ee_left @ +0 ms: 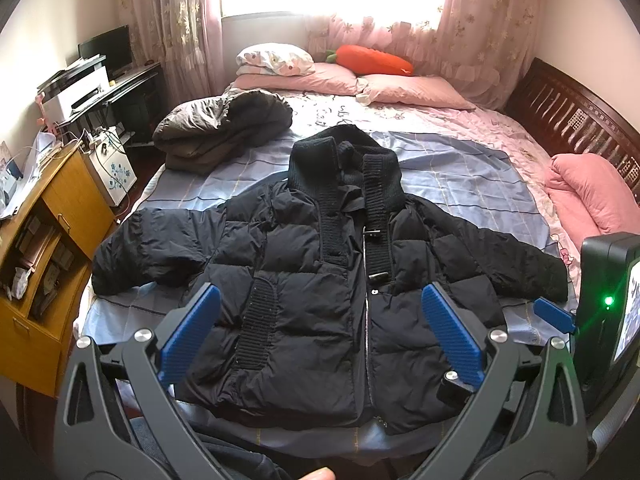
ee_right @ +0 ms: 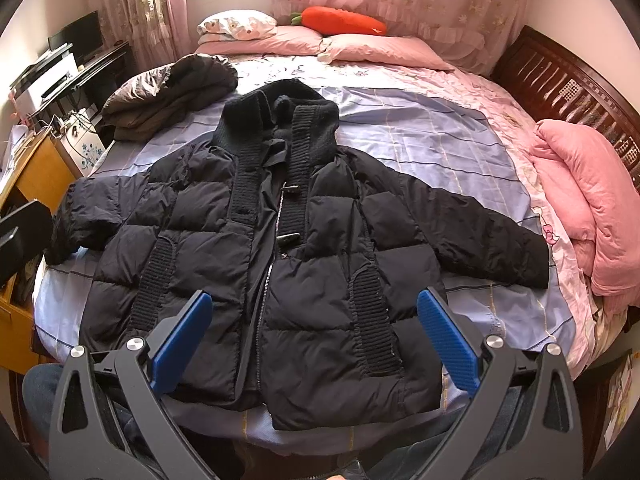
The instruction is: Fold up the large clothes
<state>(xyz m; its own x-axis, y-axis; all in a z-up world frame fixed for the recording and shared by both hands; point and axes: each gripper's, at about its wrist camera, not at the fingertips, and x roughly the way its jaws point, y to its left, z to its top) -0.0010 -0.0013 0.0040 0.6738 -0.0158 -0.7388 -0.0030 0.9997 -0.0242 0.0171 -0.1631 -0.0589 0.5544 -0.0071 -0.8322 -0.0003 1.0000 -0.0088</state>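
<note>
A black puffer jacket (ee_left: 320, 272) with a knitted hood and knit trim lies flat, front up, on the blue sheet (ee_left: 460, 184), sleeves spread to both sides. It also shows in the right wrist view (ee_right: 280, 248). My left gripper (ee_left: 320, 304) is open and empty, held above the jacket's lower hem. My right gripper (ee_right: 316, 312) is open and empty, also above the lower hem. The right gripper's blue finger (ee_left: 554, 314) and its body show at the right edge of the left wrist view.
A folded grey-brown coat (ee_left: 224, 128) lies at the bed's far left. Pink pillows (ee_left: 400, 88), a carrot plush (ee_left: 372, 60) and a pink duvet (ee_left: 592, 192) lie at the head and right. A wooden cabinet (ee_left: 44, 248) and a desk (ee_left: 120, 80) stand to the left.
</note>
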